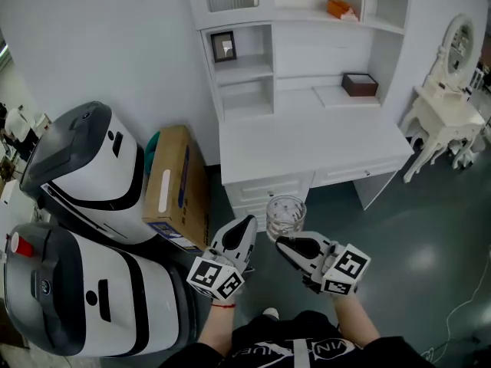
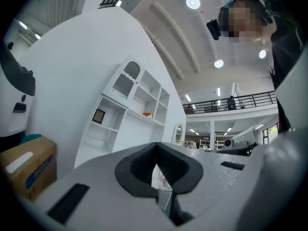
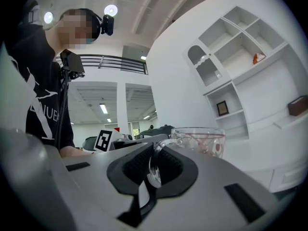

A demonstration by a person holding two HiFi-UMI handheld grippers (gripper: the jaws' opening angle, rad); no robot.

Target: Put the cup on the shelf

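A clear glass cup (image 1: 285,215) with red markings hangs in the air in front of the white desk (image 1: 307,148). My right gripper (image 1: 285,244) is shut on its handle; in the right gripper view the handle sits between the jaws (image 3: 153,165) and the cup's bowl (image 3: 199,138) juts out beyond them. To the left of the cup is my left gripper (image 1: 247,225), apart from it, jaws together and empty (image 2: 156,165). The white shelf unit (image 1: 245,67) rises at the back of the desk, also seen in the left gripper view (image 2: 120,114).
On the shelves are a picture frame (image 1: 224,46), a brown box (image 1: 360,84) and an orange item (image 1: 338,8). A cardboard box (image 1: 176,182) and two white-and-black machines (image 1: 84,167) stand on the left. A white dressing table (image 1: 449,106) stands at the right.
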